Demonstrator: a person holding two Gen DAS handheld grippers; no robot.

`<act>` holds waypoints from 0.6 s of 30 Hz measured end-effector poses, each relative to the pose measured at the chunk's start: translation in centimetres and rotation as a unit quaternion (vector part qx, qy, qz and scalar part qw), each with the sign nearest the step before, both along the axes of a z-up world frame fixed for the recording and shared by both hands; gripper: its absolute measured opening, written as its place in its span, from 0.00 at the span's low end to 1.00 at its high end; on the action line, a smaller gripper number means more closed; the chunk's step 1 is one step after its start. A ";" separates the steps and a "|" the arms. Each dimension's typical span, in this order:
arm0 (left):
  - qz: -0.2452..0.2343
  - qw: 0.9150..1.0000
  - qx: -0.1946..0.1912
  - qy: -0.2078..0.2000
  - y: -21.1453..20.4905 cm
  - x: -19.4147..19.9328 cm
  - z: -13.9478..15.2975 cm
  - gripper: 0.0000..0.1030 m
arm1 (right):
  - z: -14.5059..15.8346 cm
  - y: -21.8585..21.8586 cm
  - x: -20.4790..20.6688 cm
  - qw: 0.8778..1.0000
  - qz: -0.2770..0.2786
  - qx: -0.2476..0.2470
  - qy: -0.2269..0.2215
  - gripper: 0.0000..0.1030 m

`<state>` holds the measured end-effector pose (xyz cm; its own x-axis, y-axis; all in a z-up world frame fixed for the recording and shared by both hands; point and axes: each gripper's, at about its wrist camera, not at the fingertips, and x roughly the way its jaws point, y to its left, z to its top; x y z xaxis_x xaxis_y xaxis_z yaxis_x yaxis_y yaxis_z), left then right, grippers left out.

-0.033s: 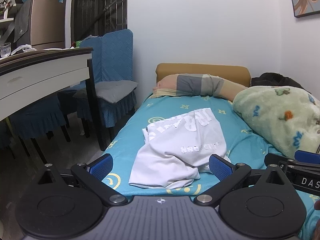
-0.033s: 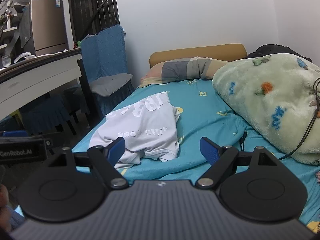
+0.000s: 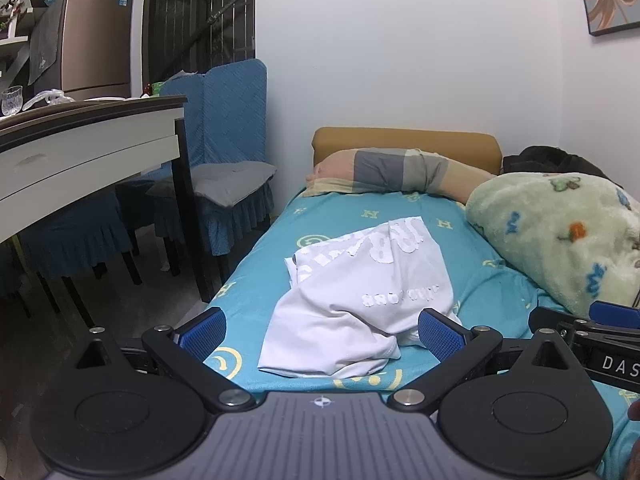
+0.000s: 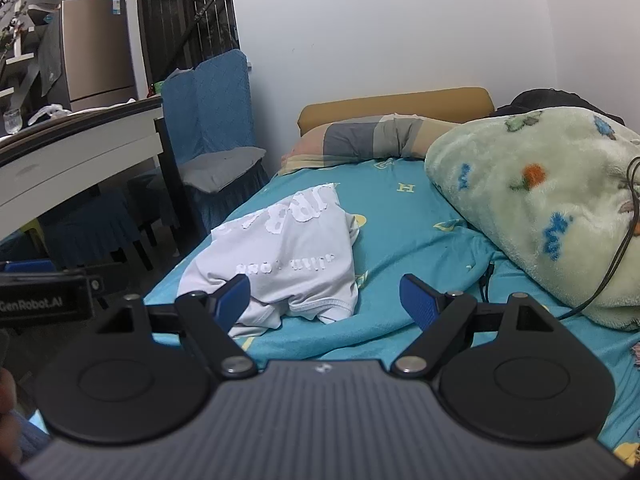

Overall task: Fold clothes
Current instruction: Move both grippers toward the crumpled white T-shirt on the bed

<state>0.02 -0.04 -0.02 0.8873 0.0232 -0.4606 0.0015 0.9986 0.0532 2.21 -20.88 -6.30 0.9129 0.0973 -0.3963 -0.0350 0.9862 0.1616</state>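
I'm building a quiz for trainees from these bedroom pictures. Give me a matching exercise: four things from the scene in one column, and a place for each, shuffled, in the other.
Things
1. white T-shirt
2. striped pillow
3. fleece blanket
4. drinking glass

Places
A. on the table top, far left
B. bunched along the right side of the bed
C. crumpled in the middle of the blue sheet
D. at the head of the bed, against the headboard

Pairs: 1-C, 2-D, 3-B, 4-A

Your left gripper [image 3: 320,334] had blue ribbed pads [image 3: 438,336], black linkage arms, silver pivot screws, grey ridged housing; your right gripper [image 4: 326,300] matched it.
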 end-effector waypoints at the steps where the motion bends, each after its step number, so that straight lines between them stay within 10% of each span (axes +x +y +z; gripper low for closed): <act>1: 0.000 1.000 0.001 -0.001 0.0 0.0 0.0 1.00 | 0.0 0.0 0.0 1.000 0.000 0.002 0.000 0.81; 18: 0.003 1.000 -0.013 -0.006 0.3 -0.1 -0.2 1.00 | 0.3 -0.9 -0.1 1.000 -0.016 0.023 -0.007 0.81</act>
<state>-0.10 0.25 -0.18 0.8926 0.0170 -0.4505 -0.0049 0.9996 0.0279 2.09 -21.82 -6.00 0.9215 0.0860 -0.3787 -0.0067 0.9785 0.2060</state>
